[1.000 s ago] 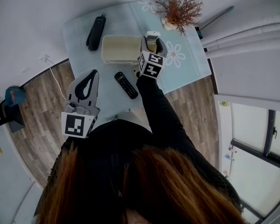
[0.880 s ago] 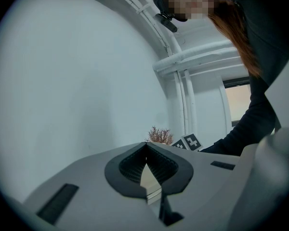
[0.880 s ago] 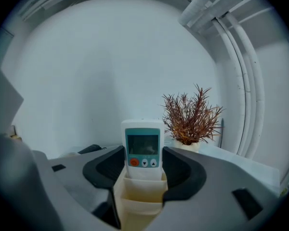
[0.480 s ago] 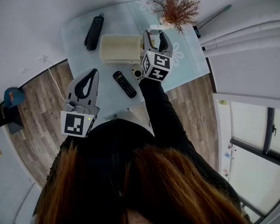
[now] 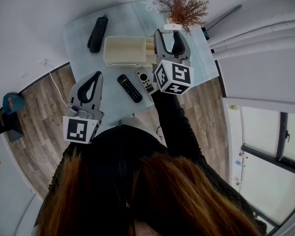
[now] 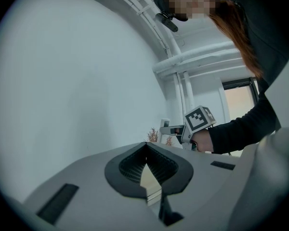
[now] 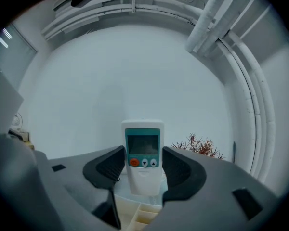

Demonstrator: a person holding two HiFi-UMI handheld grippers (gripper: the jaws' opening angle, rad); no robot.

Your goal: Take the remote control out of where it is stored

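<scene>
no word, brand name or number can be read here. you can see only a few signs. the white remote control (image 7: 142, 155) has a blank screen, and under it an orange round button and two small buttons with triangle marks; one seems to point down, the other up. the right cube (image 5: 173, 76), on your right gripper (image 5: 168, 36), and the left cube (image 5: 79, 130), on your left gripper (image 5: 95, 77), carry black-and-white square markers, which are patterns and not letters. the key print on the black remote (image 5: 129, 88) and the grey remote (image 5: 146, 80) is too small to read.
</scene>
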